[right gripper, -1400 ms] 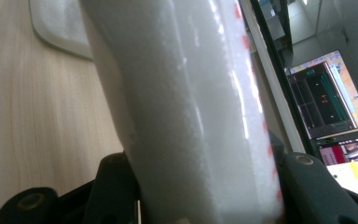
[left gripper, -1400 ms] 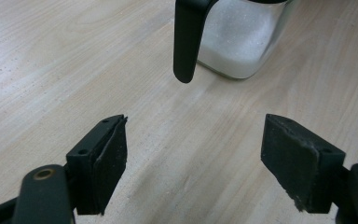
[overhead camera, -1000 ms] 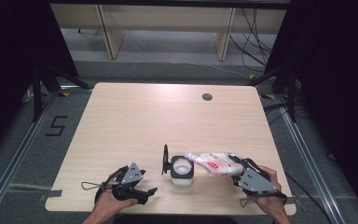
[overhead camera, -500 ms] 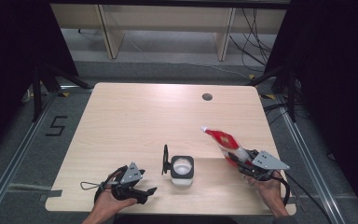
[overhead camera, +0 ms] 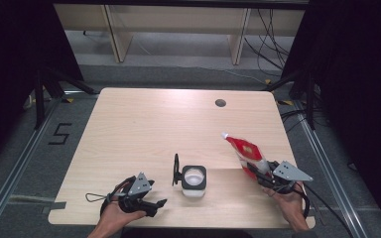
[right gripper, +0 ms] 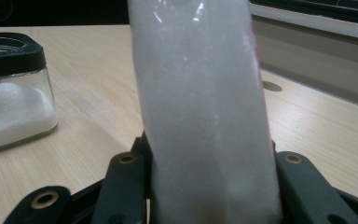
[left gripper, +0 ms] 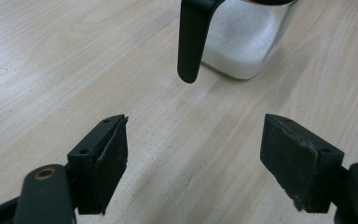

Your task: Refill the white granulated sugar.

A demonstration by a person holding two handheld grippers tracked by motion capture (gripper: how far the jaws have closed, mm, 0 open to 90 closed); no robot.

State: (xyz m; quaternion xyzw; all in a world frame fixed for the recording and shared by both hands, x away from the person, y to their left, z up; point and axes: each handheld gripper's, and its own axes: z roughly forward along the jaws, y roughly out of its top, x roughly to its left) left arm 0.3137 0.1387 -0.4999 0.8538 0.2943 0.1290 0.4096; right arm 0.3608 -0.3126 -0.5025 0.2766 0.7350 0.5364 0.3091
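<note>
— Status of the pour?
— I found the right gripper point(overhead camera: 262, 174) clamped on the bag point(overhead camera: 245, 151) (raised, at the jar's point(overhead camera: 194, 179) three o'clock). Jar part-filled, lid open; left gripper point(overhead camera: 151, 206) gaped, idle.

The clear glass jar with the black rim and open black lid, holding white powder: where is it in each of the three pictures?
High view: the clear glass jar stands near the table's front edge, between the two grippers.
Left gripper view: top centre, beyond the open jaws, its hanging black lid nearest.
Right gripper view: far left, beside the red-and-clear plastic pouch clamped in the jaws.
Shared landmark: the light wooden table.
</note>
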